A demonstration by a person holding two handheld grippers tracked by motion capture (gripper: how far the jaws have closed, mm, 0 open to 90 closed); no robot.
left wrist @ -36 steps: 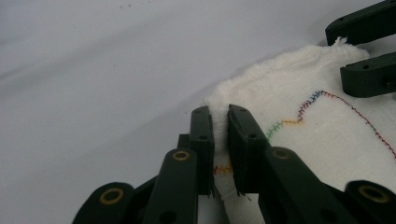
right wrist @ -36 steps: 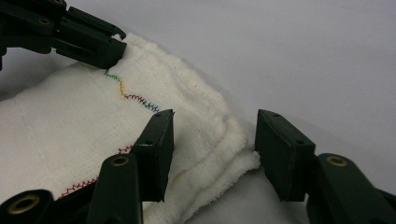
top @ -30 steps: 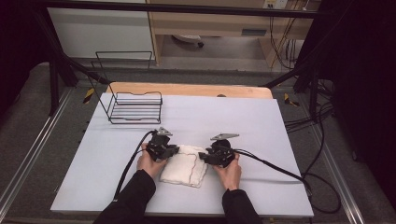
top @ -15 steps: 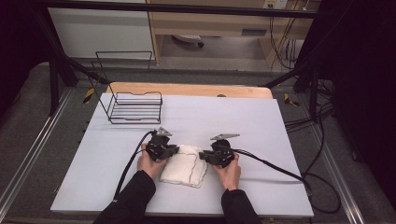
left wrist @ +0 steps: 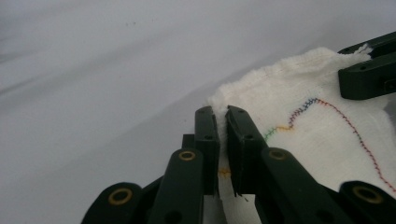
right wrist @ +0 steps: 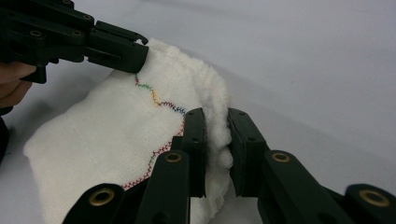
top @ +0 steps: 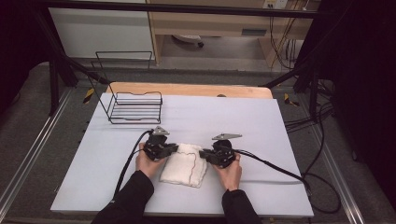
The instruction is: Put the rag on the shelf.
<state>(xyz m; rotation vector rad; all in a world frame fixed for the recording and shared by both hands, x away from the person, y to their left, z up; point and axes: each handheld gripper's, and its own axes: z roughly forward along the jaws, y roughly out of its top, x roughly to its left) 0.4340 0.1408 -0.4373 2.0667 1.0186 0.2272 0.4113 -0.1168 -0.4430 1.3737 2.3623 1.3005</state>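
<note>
The cloth [top: 183, 164] lies folded on the near middle of the table [top: 280, 140], a line of coloured stitching across its top. The left gripper [left wrist: 222, 122] is clamped on the far left corner; its jaws have just been closing, with the cloth edge pinched between them. The right gripper [right wrist: 216, 125] is clamped on the far right corner, its jaws likewise just closed on a thicker bunch of layers.

Procedure for the step in hand, judged as lifting or folding the far edge:
- Confirm that both grips hold all intended layers before raising.
- Move both grippers together, level with each other, to keep the edge straight.
- Keep the cables [top: 271, 164] off the cloth.

The wire basket [top: 135, 107] stands at the far left of the table, well apart from the cloth. Nothing lies in it.
</note>
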